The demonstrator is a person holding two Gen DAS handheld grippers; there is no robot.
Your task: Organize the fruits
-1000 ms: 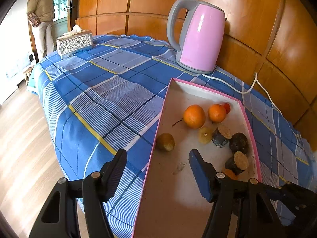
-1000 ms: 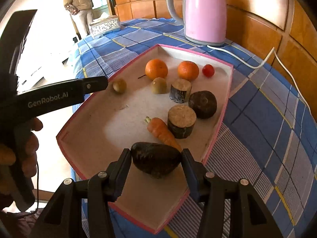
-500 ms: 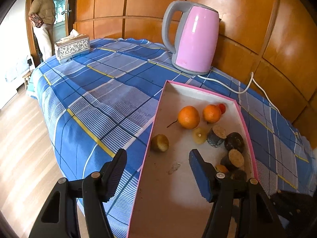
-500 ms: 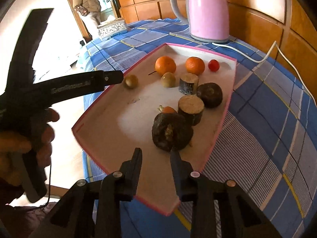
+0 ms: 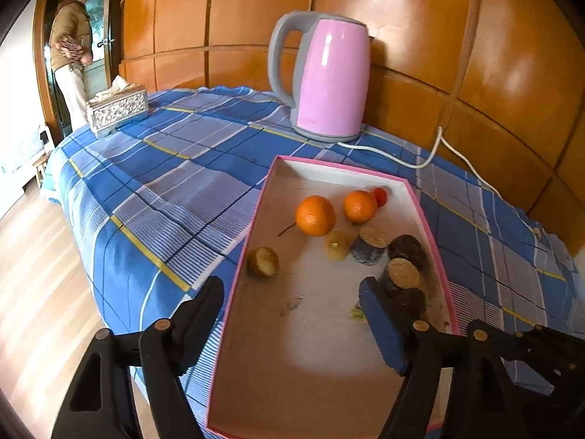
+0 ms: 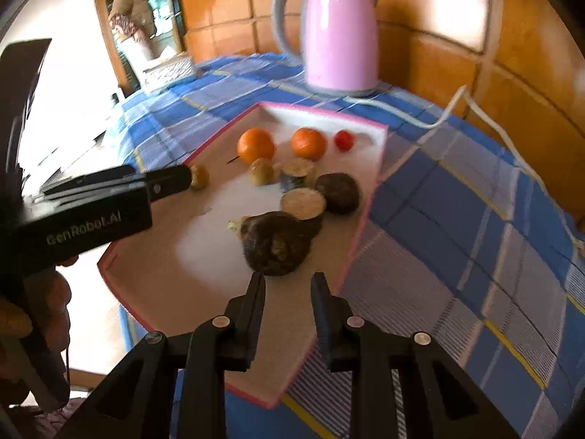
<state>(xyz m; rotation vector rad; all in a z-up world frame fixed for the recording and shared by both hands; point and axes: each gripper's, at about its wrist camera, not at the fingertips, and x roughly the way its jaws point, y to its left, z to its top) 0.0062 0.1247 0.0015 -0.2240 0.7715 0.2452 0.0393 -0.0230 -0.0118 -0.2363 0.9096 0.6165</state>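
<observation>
Landmark: pink-rimmed tray [image 5: 416, 197] on the blue plaid cloth [image 5: 164, 190].
Left gripper [image 5: 292, 314]: spread wide, empty, over the tray's near left rim.
Right gripper [image 6: 287, 285]: narrow gap, holding nothing, above the tray's near end.
Writing: "GenRobot.AI" on the left gripper's body.
Fruits: two oranges [image 5: 315, 216] and a small red fruit [image 6: 344, 140] at the tray's far end.
Dark lump [image 6: 274, 243]: in the tray, just beyond the right gripper's tips.
Kettle [image 5: 325, 80]: pink, behind the tray.

Both grippers are matte black plastic with round brass-coloured screws at the joints. The left gripper [image 5: 292, 314] has a blue pad on one finger; its body bears pale "GenRobot.AI" lettering above a bare-skinned hand [image 6: 44, 314]. The right gripper [image 6: 287, 289] has slim black fingers.
</observation>
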